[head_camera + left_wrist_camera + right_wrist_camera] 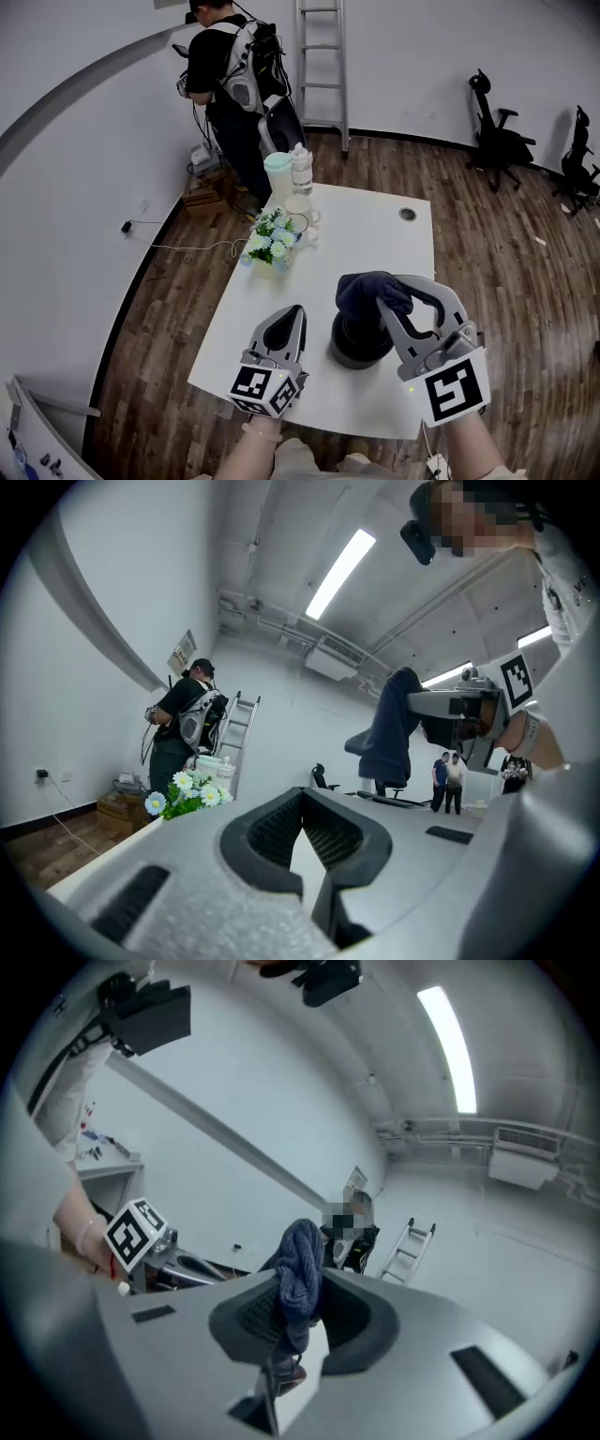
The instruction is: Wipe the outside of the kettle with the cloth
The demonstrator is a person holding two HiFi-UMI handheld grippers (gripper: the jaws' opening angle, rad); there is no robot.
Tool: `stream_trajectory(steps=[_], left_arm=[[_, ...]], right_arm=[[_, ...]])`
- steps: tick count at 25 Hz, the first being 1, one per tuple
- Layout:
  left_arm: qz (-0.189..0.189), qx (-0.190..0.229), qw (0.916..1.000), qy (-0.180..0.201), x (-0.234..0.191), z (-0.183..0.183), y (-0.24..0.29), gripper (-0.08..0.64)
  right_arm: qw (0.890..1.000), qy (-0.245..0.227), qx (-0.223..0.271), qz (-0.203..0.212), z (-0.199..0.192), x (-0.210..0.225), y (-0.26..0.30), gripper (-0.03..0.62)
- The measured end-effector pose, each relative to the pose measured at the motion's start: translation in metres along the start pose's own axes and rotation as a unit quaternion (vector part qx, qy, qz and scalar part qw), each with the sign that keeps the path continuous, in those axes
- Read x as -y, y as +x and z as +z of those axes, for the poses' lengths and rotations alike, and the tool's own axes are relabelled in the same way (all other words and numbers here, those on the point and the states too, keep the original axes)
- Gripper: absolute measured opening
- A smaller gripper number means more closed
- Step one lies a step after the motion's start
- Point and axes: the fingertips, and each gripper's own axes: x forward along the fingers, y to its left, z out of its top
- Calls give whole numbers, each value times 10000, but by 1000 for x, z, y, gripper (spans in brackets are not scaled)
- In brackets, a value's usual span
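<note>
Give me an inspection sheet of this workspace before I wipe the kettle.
Surface: white table.
Job's things: black kettle near the front edge; dark cloth hanging over it.
Clutter: flowers, pale cup and clear bottle at the far left corner.
Grippers: right gripper fingers shut on the cloth; left gripper shut, empty, beside the kettle.
Cables: white cable on the floor by a wall socket.
Surroundings: person, ladder, office chairs.

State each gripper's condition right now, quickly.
Left gripper: jaws closed, empty.
Right gripper: jaws closed on the cloth.
</note>
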Motion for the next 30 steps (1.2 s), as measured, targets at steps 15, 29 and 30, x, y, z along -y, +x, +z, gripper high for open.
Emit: stream_trajectory(steps=[15,29,30], left_arm=[[-1350,-353,9892,-455,-61,-4,-16,6],[-1265,-459,9891,-591,-79,-15,-36,6],[-1308,-394,9887,-619,-74,-9,-33,6]], right_arm=[[9189,-404,-3879,-590,-103,-170,47,55],[9584,-236,-2727,-810,-56,-171,62,55],[9609,-485,-2516,-1054,-30,-141,60,55]])
